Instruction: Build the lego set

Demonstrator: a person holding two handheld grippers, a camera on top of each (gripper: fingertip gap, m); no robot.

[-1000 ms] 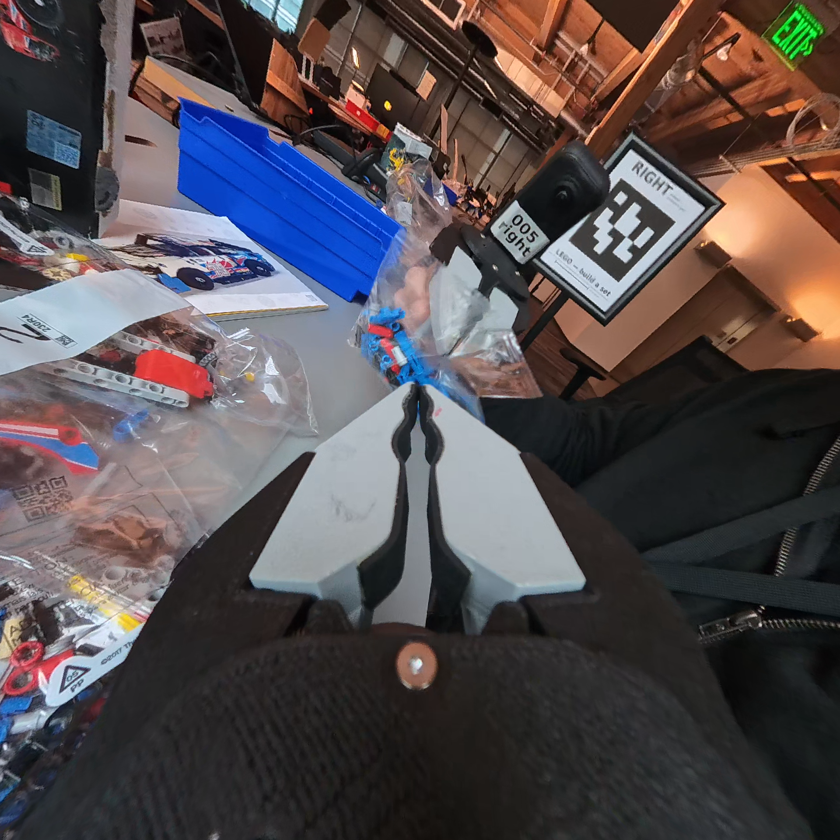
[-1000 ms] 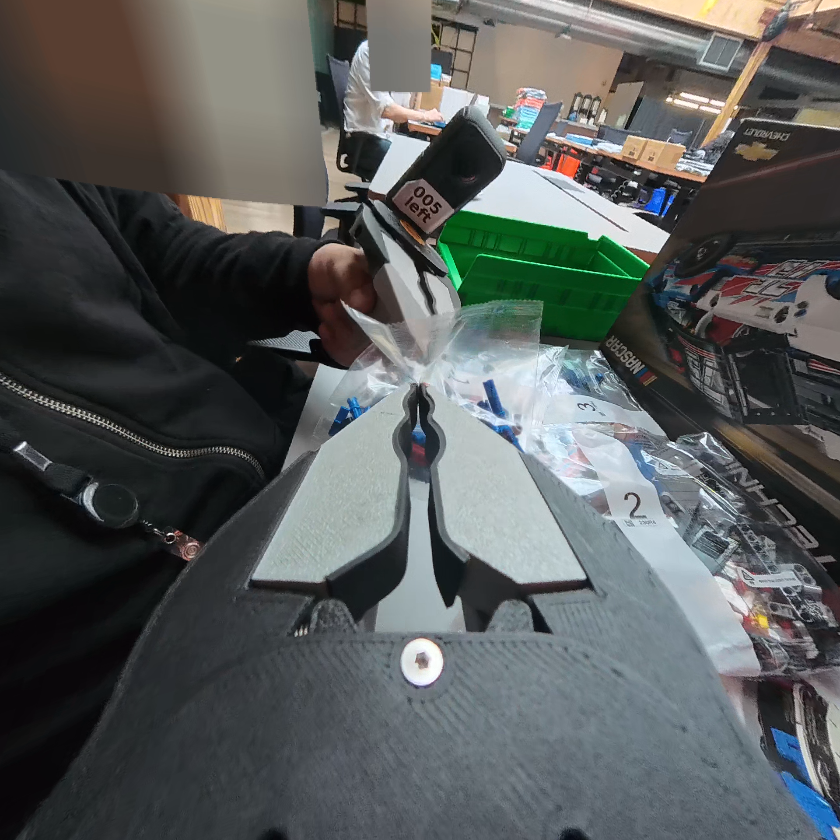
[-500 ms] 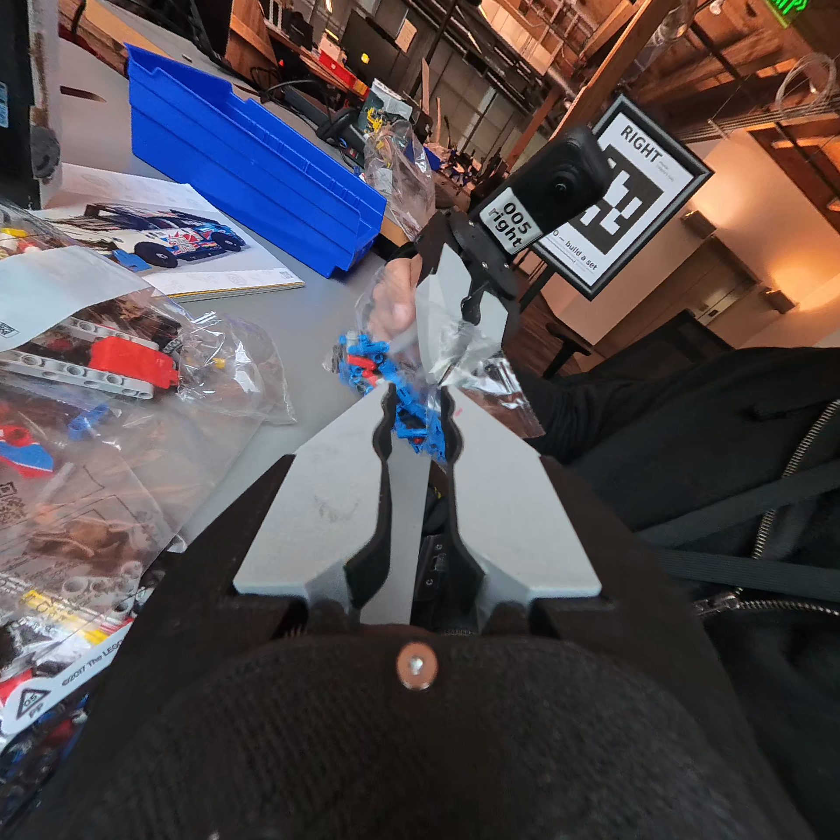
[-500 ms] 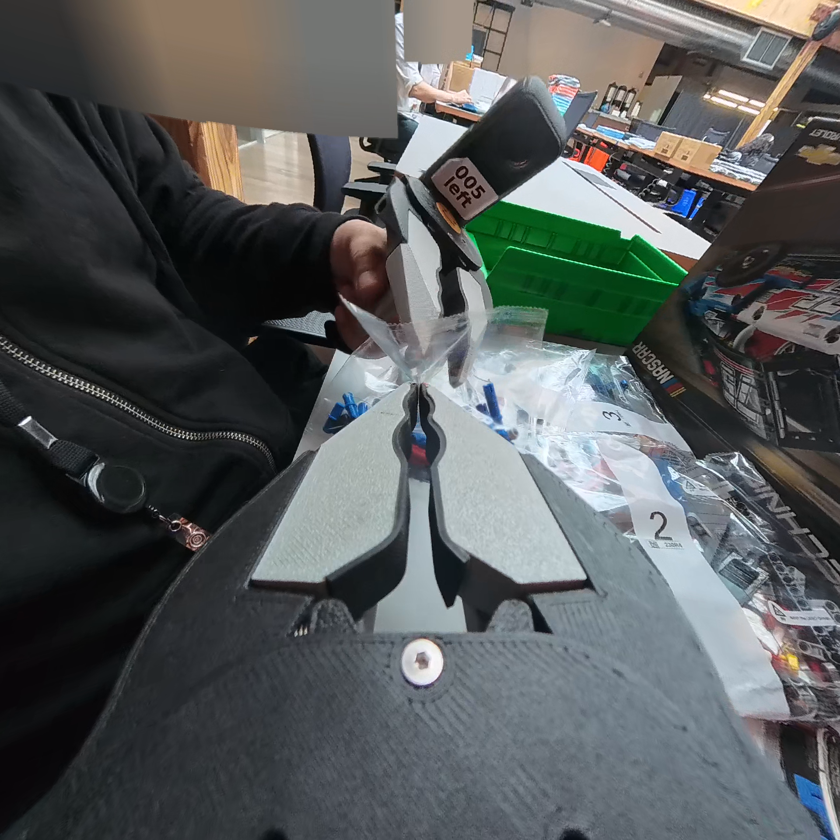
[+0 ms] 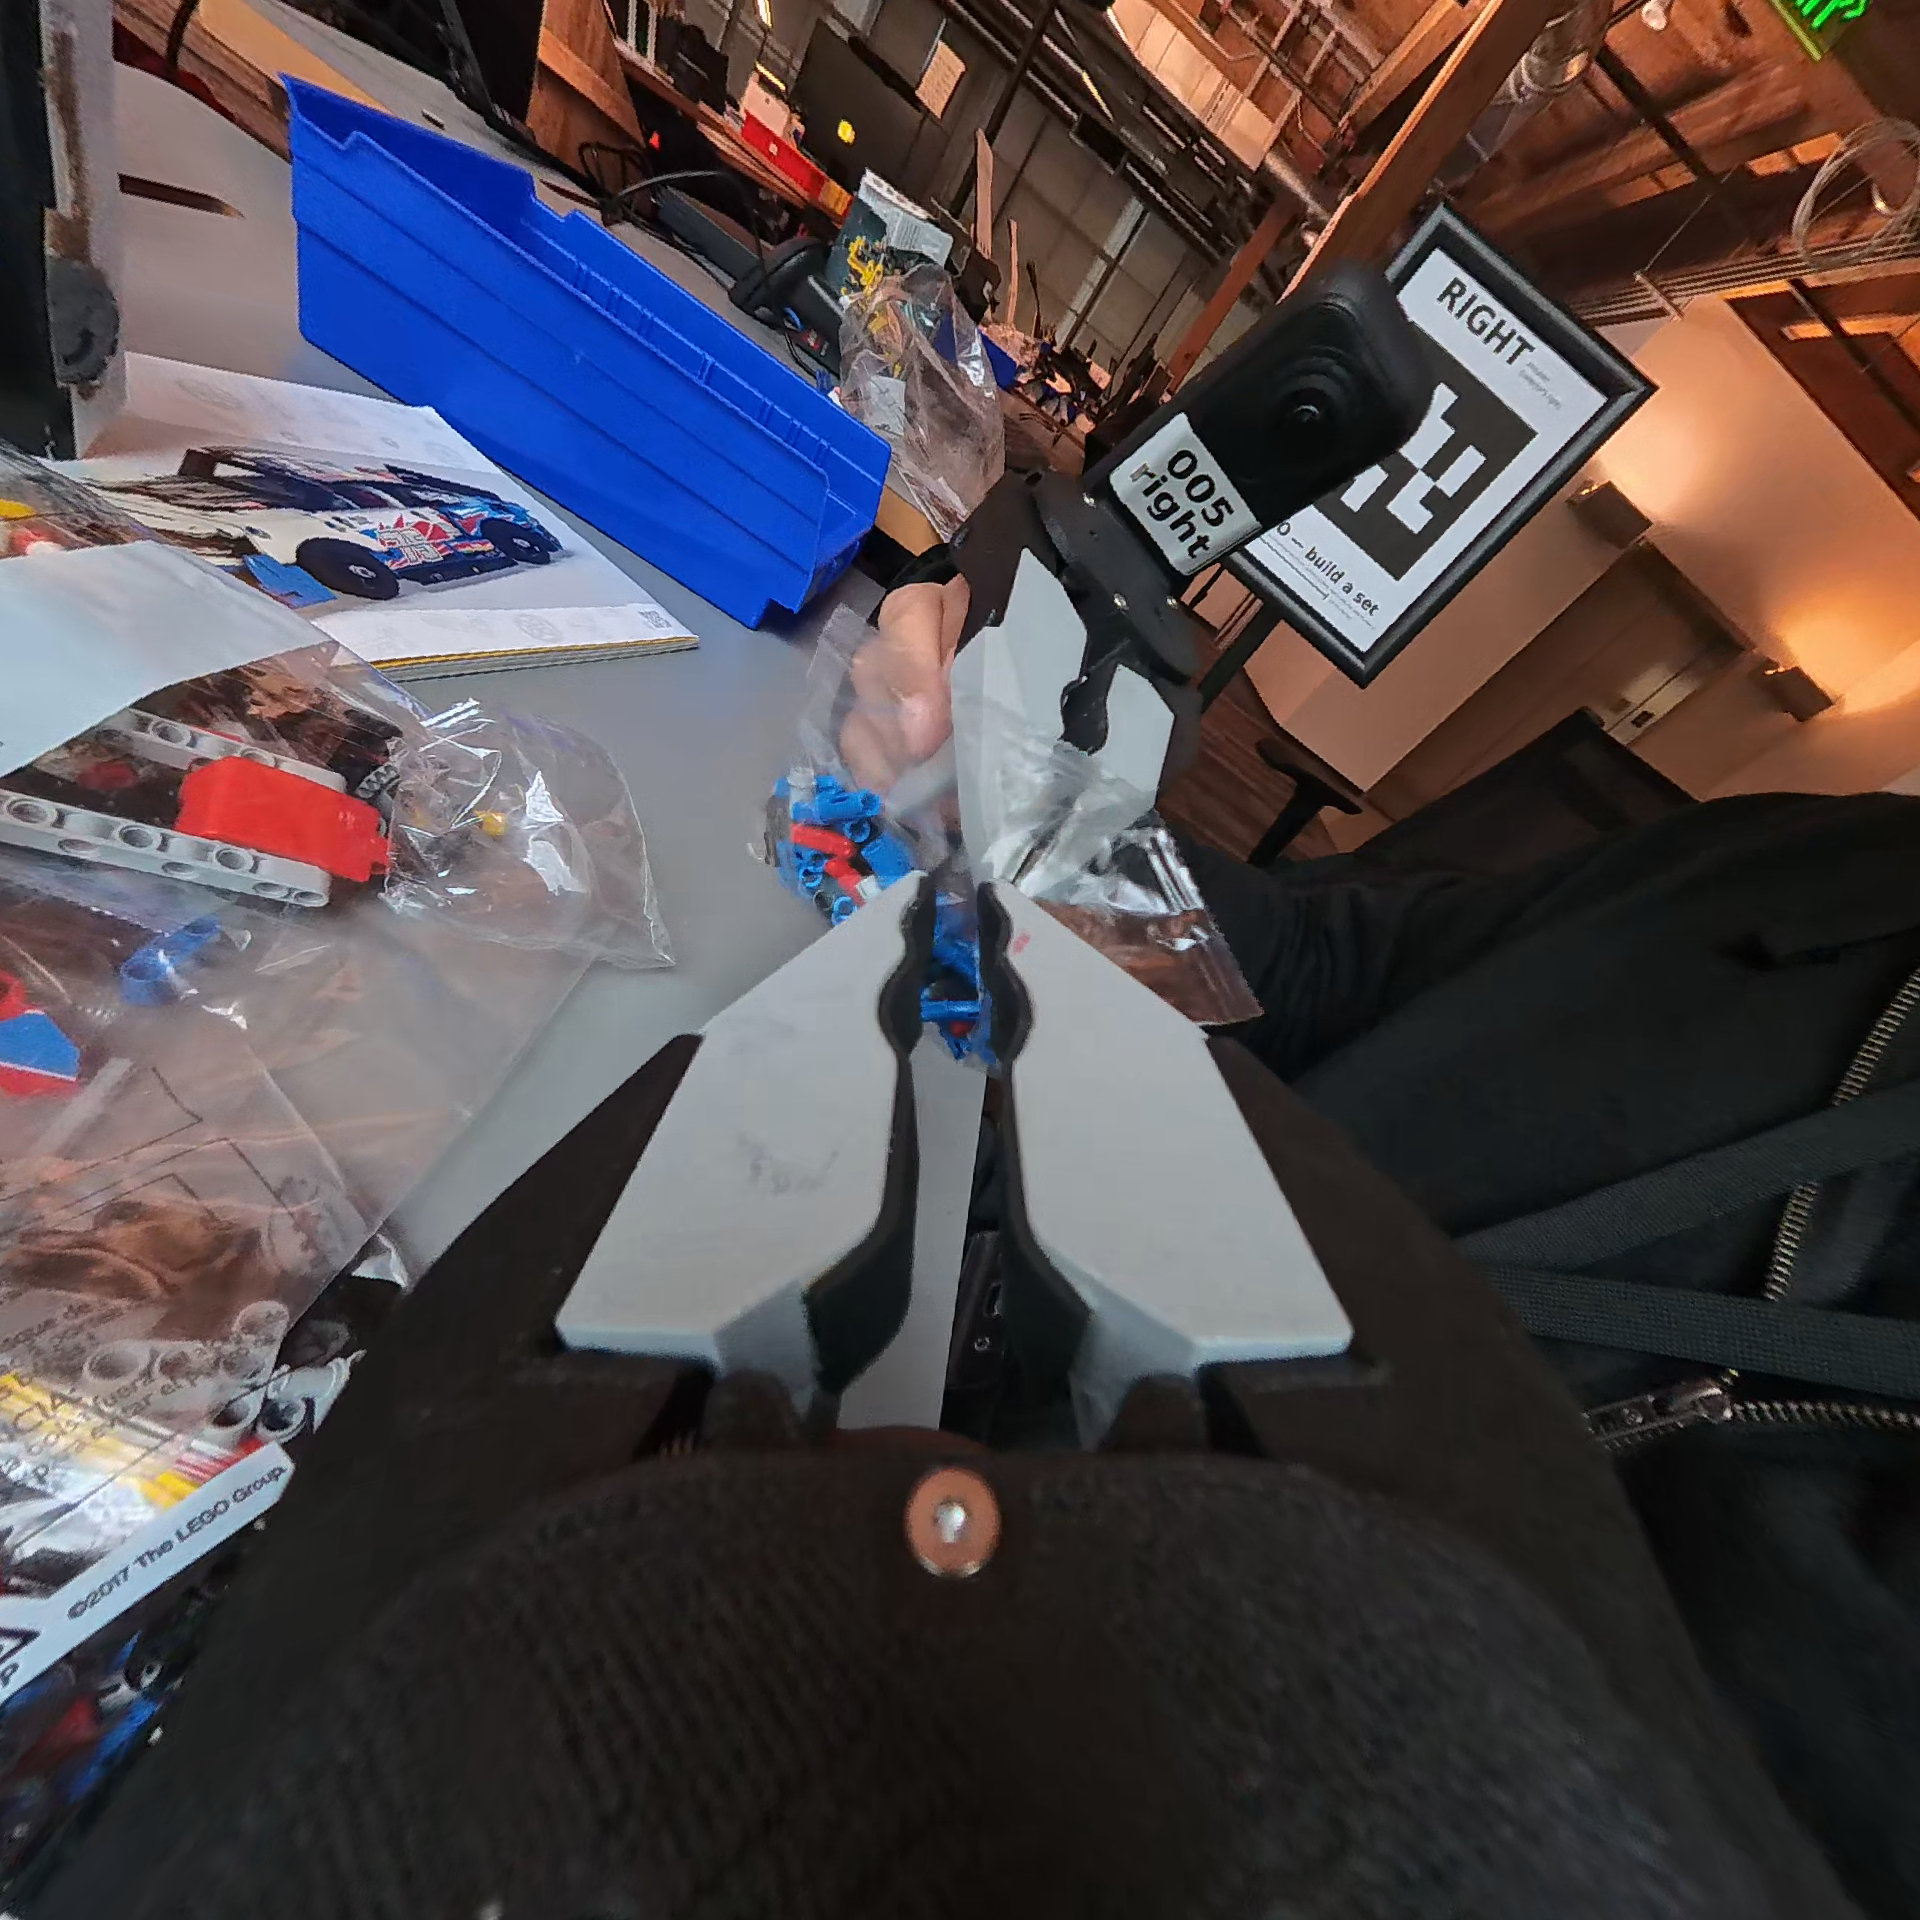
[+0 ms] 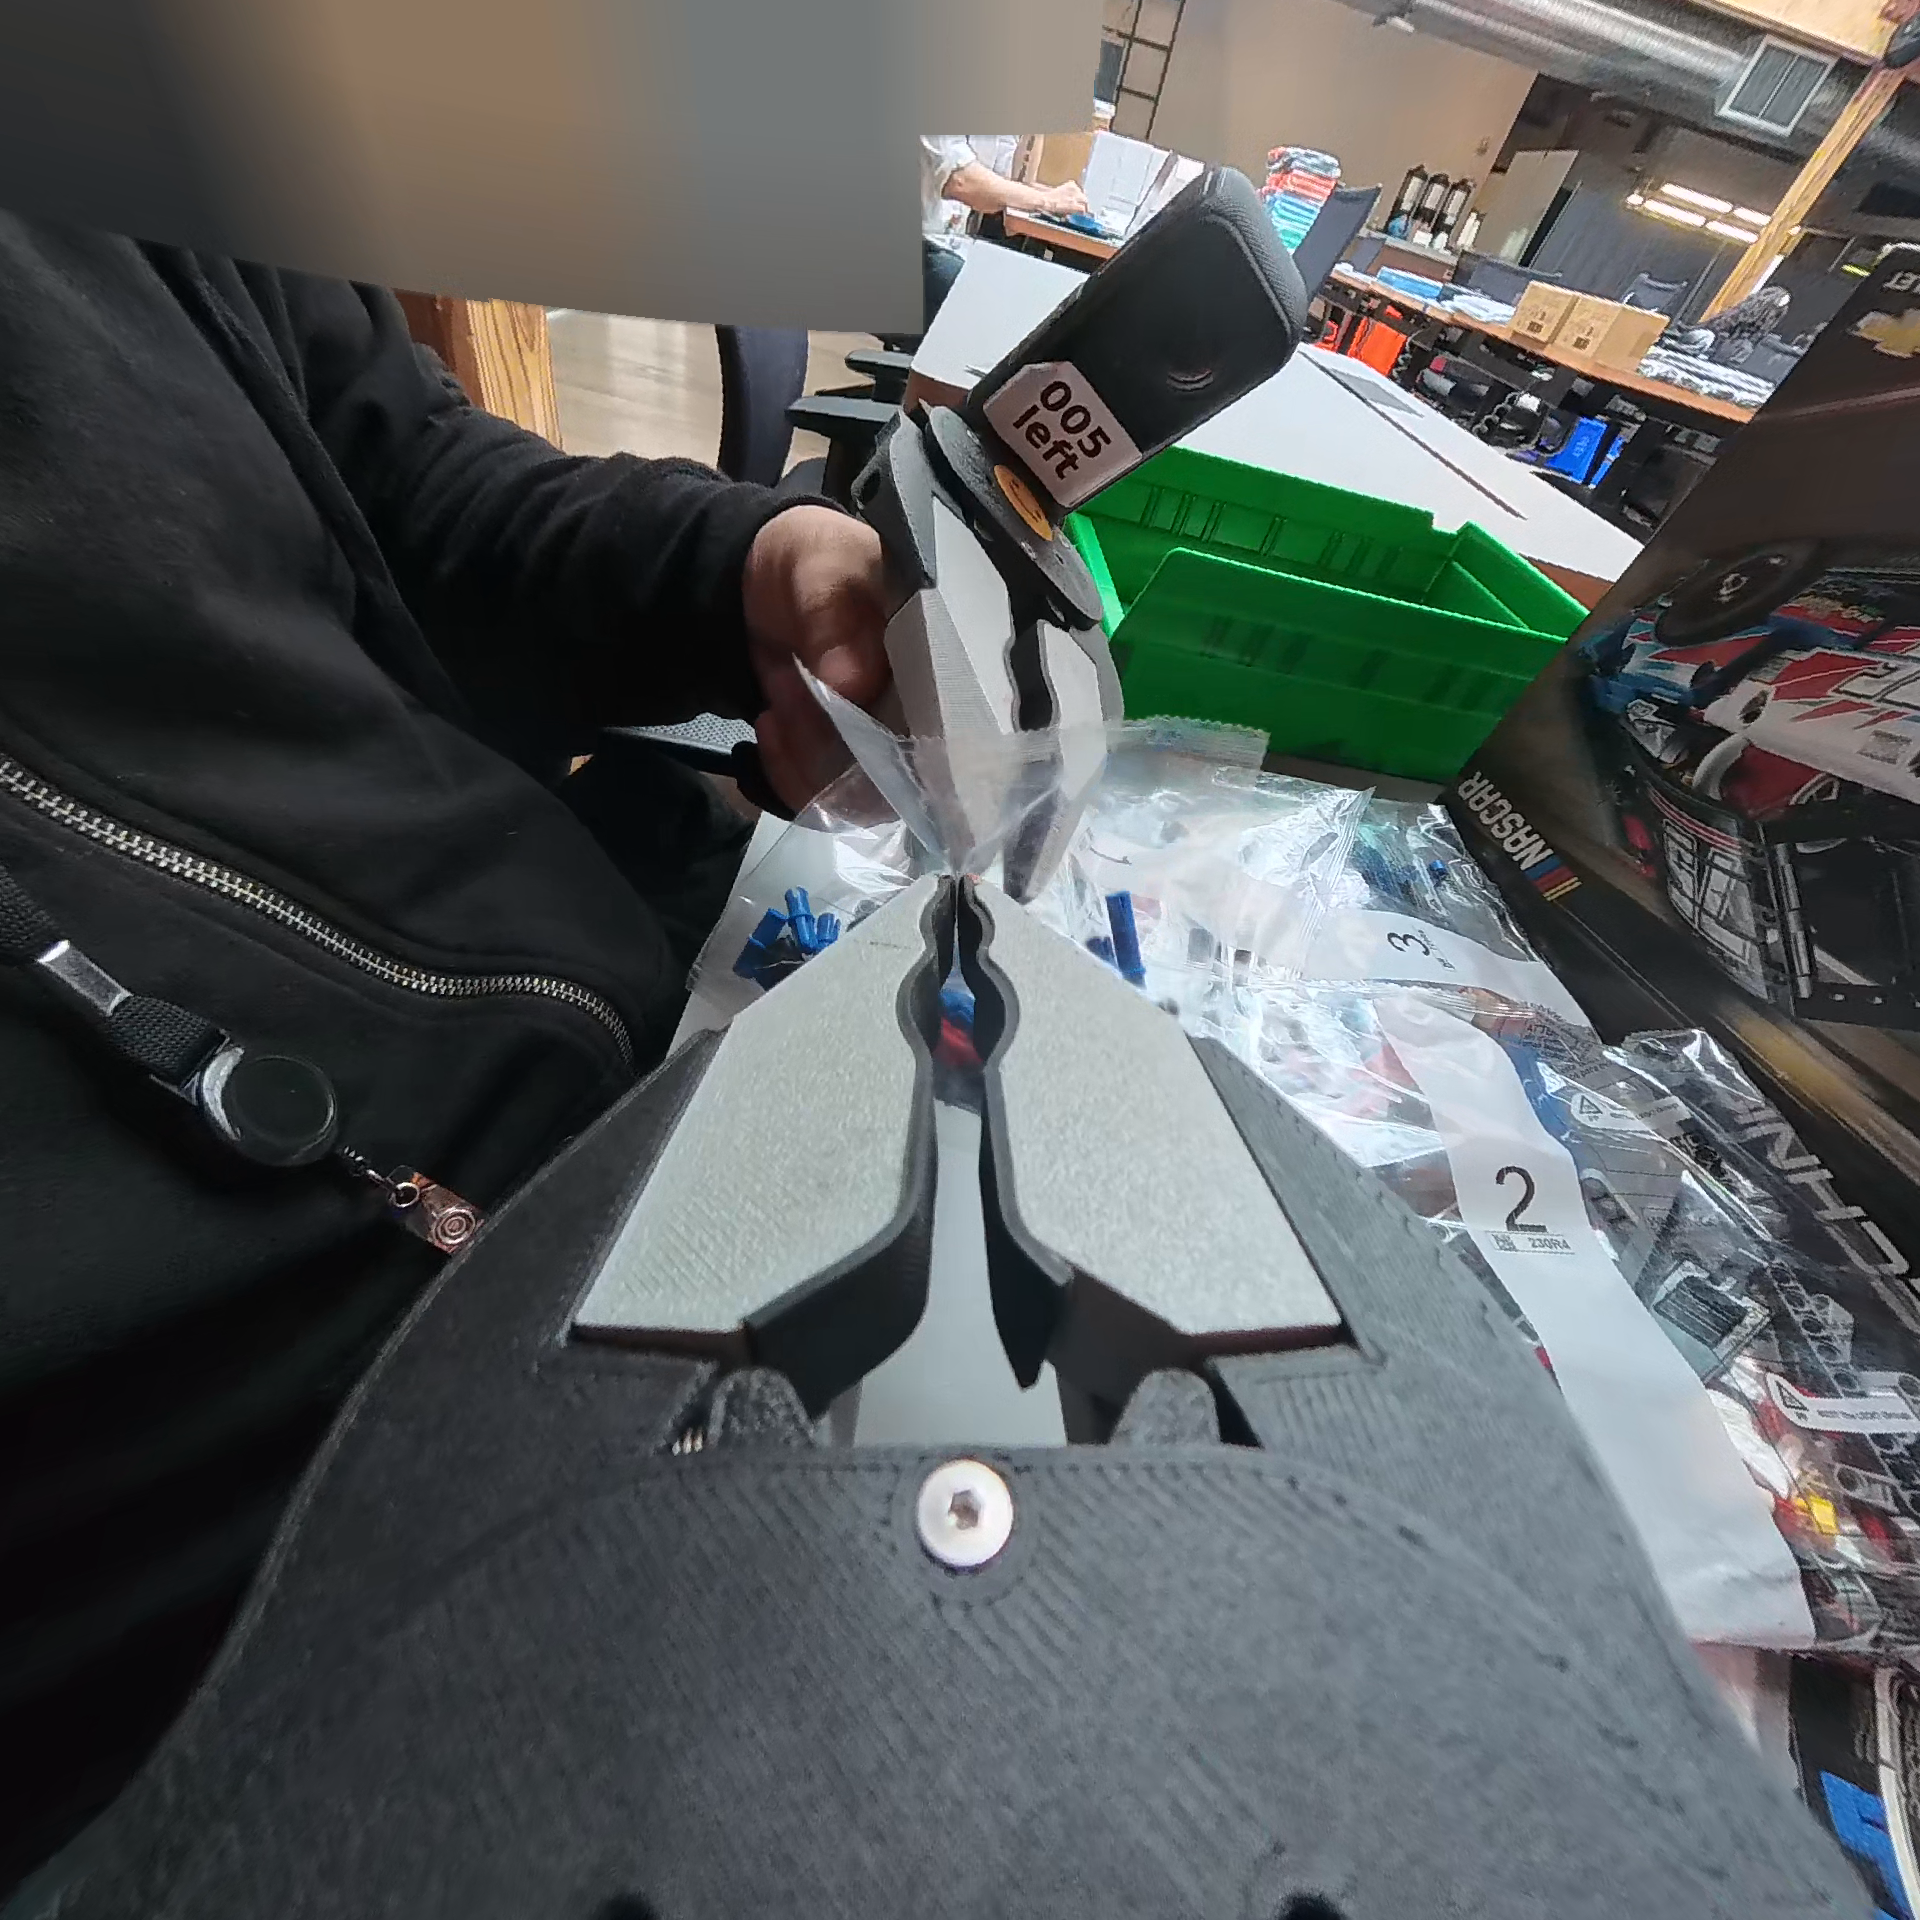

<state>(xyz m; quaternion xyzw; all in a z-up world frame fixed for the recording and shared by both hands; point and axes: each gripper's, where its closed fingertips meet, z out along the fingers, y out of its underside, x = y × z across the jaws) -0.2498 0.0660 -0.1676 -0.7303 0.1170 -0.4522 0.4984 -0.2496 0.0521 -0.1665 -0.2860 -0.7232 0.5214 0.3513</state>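
Note:
A small clear bag (image 5: 831, 842) of blue and red pegs hangs just above the grey table (image 5: 675, 748), stretched between both grippers. My left gripper (image 5: 951, 896) has its jaws nearly together, with the bag's plastic and blue pegs between the pads. My right gripper (image 6: 961, 888) is shut on the bag's upper plastic (image 6: 935, 769). The left gripper also shows in the right wrist view (image 6: 1003, 852), pointing down into the bag's top. The right gripper's fingers (image 5: 997, 675) show in the left wrist view, partly hidden behind the plastic.
Larger bags of parts (image 5: 260, 831) lie left of the grippers, and numbered bags (image 6: 1507, 1143) lie right. An instruction booklet (image 5: 416, 561) and a blue bin (image 5: 582, 343) lie beyond. A green bin (image 6: 1330, 623), the set's box (image 6: 1766, 727) and a framed sign (image 5: 1475, 416) also stand nearby. My left and right fingertips are right by each other.
My left gripper opened from shut half a second ago and has now closed most of the way on the bag lower down. The right gripper stayed shut on the plastic.

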